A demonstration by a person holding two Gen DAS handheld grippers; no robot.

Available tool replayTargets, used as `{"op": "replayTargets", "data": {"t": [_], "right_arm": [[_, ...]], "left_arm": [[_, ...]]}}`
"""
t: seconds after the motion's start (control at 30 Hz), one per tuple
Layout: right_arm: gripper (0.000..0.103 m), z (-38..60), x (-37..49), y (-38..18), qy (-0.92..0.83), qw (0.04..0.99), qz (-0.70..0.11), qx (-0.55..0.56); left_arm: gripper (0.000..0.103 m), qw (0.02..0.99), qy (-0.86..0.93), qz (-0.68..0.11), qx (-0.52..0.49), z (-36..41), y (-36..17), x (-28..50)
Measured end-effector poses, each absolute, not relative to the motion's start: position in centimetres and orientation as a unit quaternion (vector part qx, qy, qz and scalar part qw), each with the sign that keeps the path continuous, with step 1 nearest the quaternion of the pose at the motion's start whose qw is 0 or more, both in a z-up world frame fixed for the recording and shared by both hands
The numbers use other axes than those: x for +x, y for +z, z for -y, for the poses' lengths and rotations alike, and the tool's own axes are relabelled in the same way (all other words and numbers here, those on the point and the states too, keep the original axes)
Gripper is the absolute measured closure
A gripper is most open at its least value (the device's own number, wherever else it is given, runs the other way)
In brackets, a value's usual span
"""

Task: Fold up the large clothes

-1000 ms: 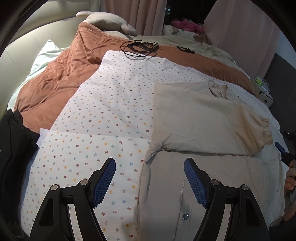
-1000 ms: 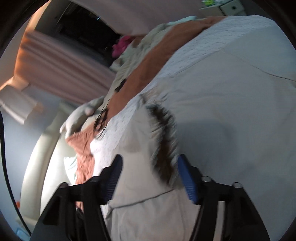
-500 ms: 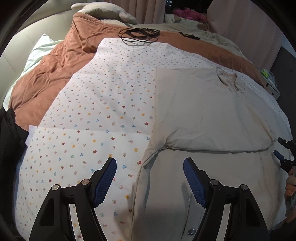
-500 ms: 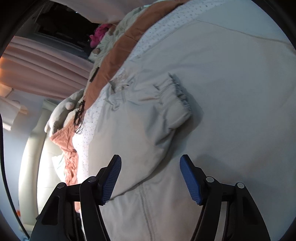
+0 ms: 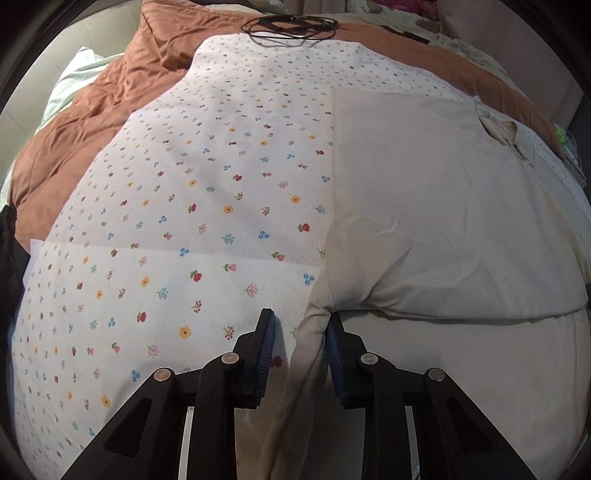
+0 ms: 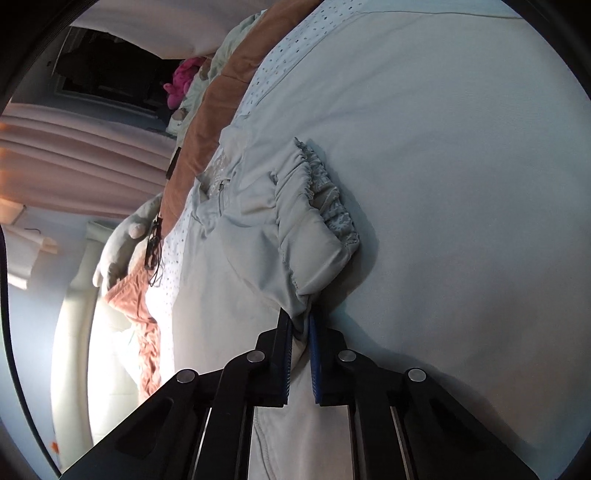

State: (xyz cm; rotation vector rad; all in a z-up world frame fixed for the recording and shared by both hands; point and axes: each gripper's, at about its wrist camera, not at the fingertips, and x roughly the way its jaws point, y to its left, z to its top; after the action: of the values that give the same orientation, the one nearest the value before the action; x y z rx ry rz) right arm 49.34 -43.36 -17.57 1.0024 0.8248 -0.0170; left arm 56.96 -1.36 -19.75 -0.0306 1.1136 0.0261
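Observation:
A large beige garment (image 5: 443,221) lies spread on a floral sheet (image 5: 184,221), its sleeve folded across the body. My left gripper (image 5: 299,319) points down at the garment's left edge. Its jaws are closing around a raised ridge of fabric; the right pad touches the cloth and a gap shows beside the left pad. In the right wrist view, the sleeve with its gathered cuff (image 6: 317,206) lies on the garment body (image 6: 461,147). My right gripper (image 6: 300,321) is closing, its pads pinching the sleeve's lower fold just below the cuff.
A brown duvet (image 5: 92,110) covers the bed beyond the sheet, with a coil of black cable (image 5: 291,26) on it. Dark cloth (image 5: 9,240) hangs at the left edge. Pink curtains (image 6: 74,158) and a pink plush toy (image 6: 181,81) sit behind the bed.
Both grippers have dropped close to the bed and their jaws have narrowed. The right one has pinched the sleeve fold; the left one now straddles the garment's left edge.

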Motion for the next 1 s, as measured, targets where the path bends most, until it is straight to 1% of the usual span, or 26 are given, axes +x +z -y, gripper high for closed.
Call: {"op": "replayTargets", "data": {"t": [0.07, 0.1, 0.13, 0.2, 0.23, 0.27, 0.3, 0.33, 0.43, 0.5, 0.53, 0.67, 0.77, 1.0], "right_arm": [[0.091, 42.9, 49.8, -16.8, -0.012, 0.805, -0.399, 0.438], [0.081, 42.8, 49.9, -16.5, -0.015, 0.805, -0.408, 0.43], [0.073, 42.9, 49.8, -16.3, -0.017, 0.803, -0.413, 0.43], [0.034, 43.6, 48.9, -15.3, -0.016, 0.8, -0.401, 0.446], [0.026, 44.0, 48.4, -14.7, -0.026, 0.804, -0.394, 0.445], [0.015, 44.4, 47.9, -14.0, -0.041, 0.811, -0.386, 0.437], [0.01, 44.9, 47.3, -13.2, -0.058, 0.819, -0.379, 0.427], [0.01, 45.3, 46.9, -12.5, -0.07, 0.824, -0.375, 0.419], [0.009, 46.5, 46.1, -11.4, -0.081, 0.821, -0.387, 0.412], [0.009, 47.1, 45.6, -11.0, -0.091, 0.821, -0.399, 0.398], [0.009, 47.4, 45.3, -10.8, -0.093, 0.821, -0.404, 0.393], [0.009, 48.6, 44.0, -9.5, -0.106, 0.82, -0.421, 0.373], [0.009, 49.8, 42.6, -8.3, -0.122, 0.834, -0.404, 0.355], [0.009, 54.8, 39.1, -7.6, -0.147, 0.845, -0.351, 0.377]], "left_arm": [[0.074, 0.848, 0.028, -0.529, -0.005, 1.9, -19.8, 57.2], [0.074, 0.847, 0.036, -0.53, -0.002, 2.1, -19.6, 57.1], [0.073, 0.844, 0.044, -0.534, 0.0, 2.4, -19.4, 57.1], [0.073, 0.841, 0.046, -0.54, -0.009, 2.7, -19.0, 57.0], [0.071, 0.841, 0.041, -0.538, -0.017, 2.9, -18.7, 56.9], [0.068, 0.844, 0.036, -0.535, -0.022, 3.3, -18.2, 56.6], [0.061, 0.847, 0.032, -0.53, -0.022, 3.7, -17.7, 56.4], [0.054, 0.851, 0.028, -0.524, -0.018, 4.2, -17.1, 56.1], [0.047, 0.865, 0.007, -0.501, -0.012, 6.1, -15.2, 55.4], [0.04, 0.871, -0.003, -0.492, -0.013, 7.4, -14.0, 55.2], [0.038, 0.874, -0.008, -0.486, -0.015, 8.0, -13.5, 55.1], [0.038, 0.886, -0.026, -0.463, -0.016, 11.3, -11.4, 54.4], [0.038, 0.892, -0.039, -0.45, -0.017, 14.2, -10.1, 53.8], [0.038, 0.9, -0.09, -0.426, -0.02, 20.2, -8.0, 51.7]]}}
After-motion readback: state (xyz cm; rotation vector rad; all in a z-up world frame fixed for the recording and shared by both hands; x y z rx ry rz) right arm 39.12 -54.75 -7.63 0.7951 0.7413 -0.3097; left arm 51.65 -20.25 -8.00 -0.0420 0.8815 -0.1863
